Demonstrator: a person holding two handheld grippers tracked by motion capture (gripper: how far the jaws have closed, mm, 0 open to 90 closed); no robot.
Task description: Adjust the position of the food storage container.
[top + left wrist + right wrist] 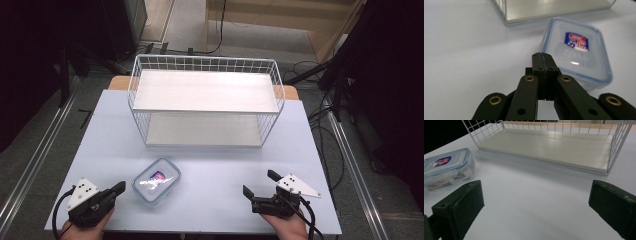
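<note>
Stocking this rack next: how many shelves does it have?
2: the upper shelf sits at the top of the wire rack; the lower shelf rests directly beneath it, at table level.

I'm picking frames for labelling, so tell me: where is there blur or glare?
Left gripper view: the container label is soft and its lid carries a small glare spot. Right gripper view: the near fingers are blurred. High view: evenly lit table, dark surroundings.

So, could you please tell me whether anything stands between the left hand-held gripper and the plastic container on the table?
Nothing visible does. The left hand-held gripper, jaws shut, sits just left of the plastic container, with only bare table between them.
</note>
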